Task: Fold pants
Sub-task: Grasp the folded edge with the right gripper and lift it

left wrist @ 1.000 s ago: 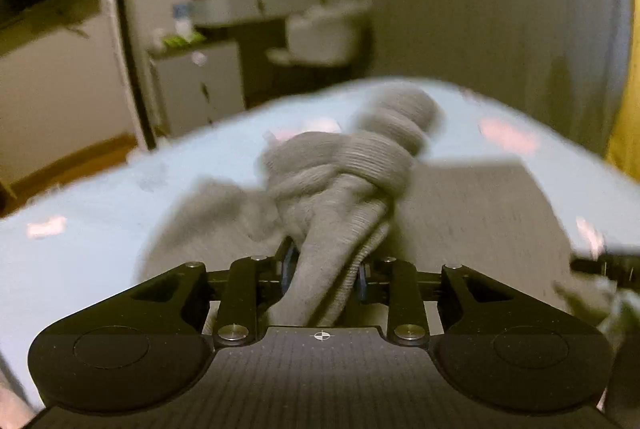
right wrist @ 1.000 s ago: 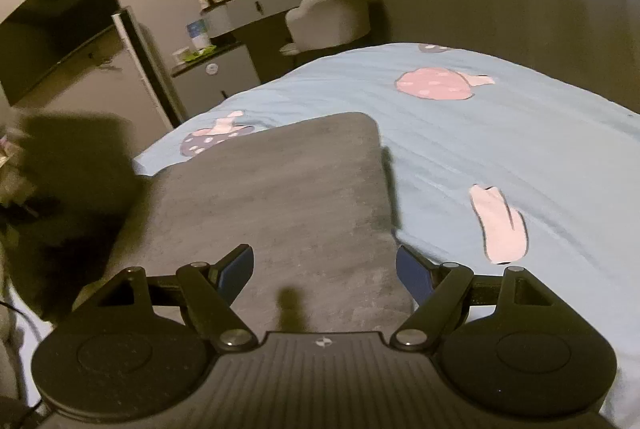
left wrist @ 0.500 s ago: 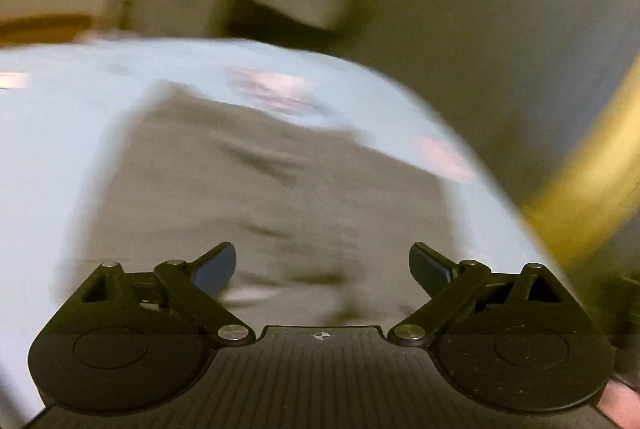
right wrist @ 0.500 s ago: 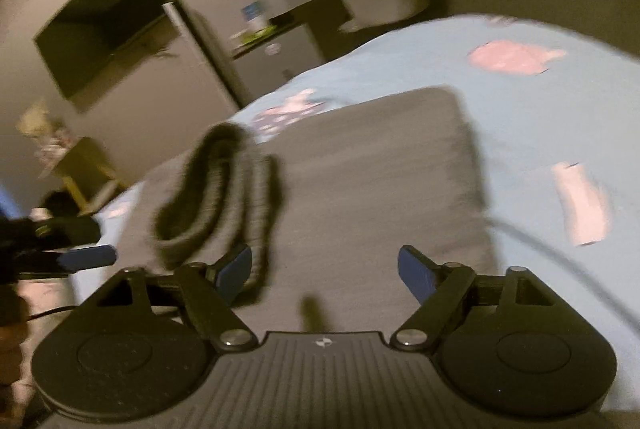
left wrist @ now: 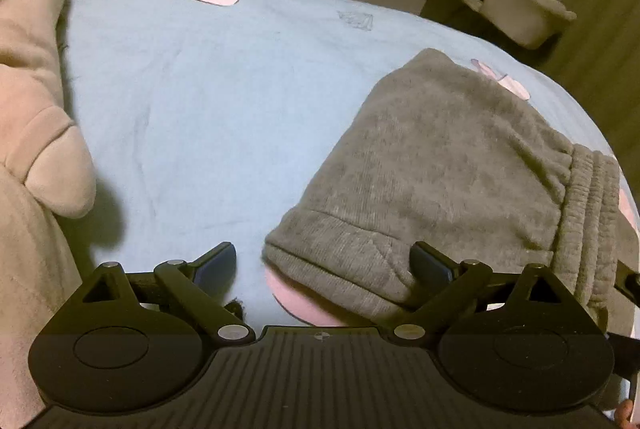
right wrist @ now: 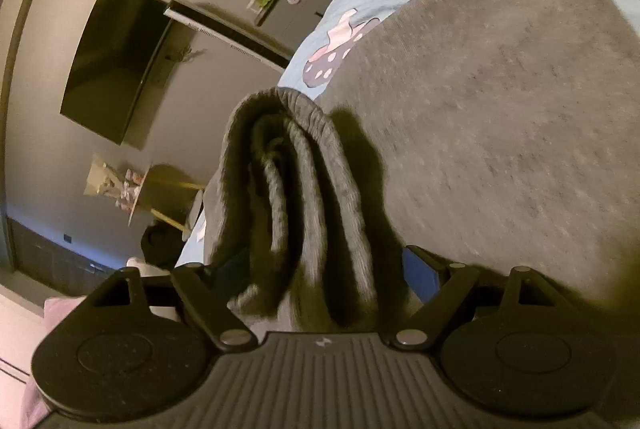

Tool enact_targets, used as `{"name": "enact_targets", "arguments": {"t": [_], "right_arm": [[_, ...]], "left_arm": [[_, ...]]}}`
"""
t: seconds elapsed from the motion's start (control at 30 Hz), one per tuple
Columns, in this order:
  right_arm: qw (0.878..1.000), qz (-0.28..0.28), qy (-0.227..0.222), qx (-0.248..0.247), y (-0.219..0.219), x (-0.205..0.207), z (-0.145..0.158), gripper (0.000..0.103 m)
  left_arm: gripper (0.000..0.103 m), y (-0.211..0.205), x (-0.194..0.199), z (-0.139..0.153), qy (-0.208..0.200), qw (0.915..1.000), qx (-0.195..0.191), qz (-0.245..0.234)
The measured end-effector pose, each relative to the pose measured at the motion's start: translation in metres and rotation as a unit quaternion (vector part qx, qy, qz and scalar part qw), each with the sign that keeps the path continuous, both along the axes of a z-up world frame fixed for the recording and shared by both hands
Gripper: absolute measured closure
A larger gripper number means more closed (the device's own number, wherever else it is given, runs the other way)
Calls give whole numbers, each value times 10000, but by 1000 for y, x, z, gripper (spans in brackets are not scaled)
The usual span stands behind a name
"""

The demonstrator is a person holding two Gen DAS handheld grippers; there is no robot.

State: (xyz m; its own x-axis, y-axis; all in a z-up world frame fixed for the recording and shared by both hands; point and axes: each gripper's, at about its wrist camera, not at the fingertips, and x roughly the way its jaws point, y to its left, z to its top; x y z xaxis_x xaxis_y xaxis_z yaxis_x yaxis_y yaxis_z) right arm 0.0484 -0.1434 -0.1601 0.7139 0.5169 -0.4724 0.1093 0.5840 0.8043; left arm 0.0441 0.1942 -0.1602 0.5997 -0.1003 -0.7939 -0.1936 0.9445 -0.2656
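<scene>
So I'm looking at the bed (left wrist: 192, 101) first, light blue sheet with pink patches taking up most of the left wrist view. The grey pants (left wrist: 452, 165) are lying folded on it over toward the right side, ribbed cuff end nearest my left gripper and the elastic waistband (left wrist: 588, 213) bunching at the far right. A pinkish plush thing (left wrist: 36, 117) is sitting along the left edge of the bed.

My left gripper (left wrist: 324, 265) is hanging wide open just above the cuff, having just been opening; the cuff is lying between the fingers but they aren't pressing on it.

In the right wrist view, the pants (right wrist: 500, 117) are filling the frame and the waistband (right wrist: 296, 197) is bunching up in a thick roll between my right gripper (right wrist: 320, 265) fingers. That one's standing wide too, pads apart from the fabric as far as I can tell.
</scene>
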Motion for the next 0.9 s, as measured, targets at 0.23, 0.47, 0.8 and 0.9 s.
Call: {"name": "enact_targets", "arguments": {"t": [0.23, 0.47, 0.8, 0.9], "right_arm": [[9997, 53, 15, 240, 12, 16, -5, 25], [9998, 205, 47, -14, 23, 21, -6, 72], [9985, 306, 157, -430, 41, 25, 11, 73], [9905, 357, -48, -1330, 61, 17, 38, 75]], "left_arm": [[5, -9, -15, 7, -5, 10000, 46, 28], [6, -11, -24, 18, 22, 9998, 114, 133], [9, -9, -48, 30, -422, 9970, 386, 514], [10, -7, -55, 34, -535, 9957, 420, 629]]}}
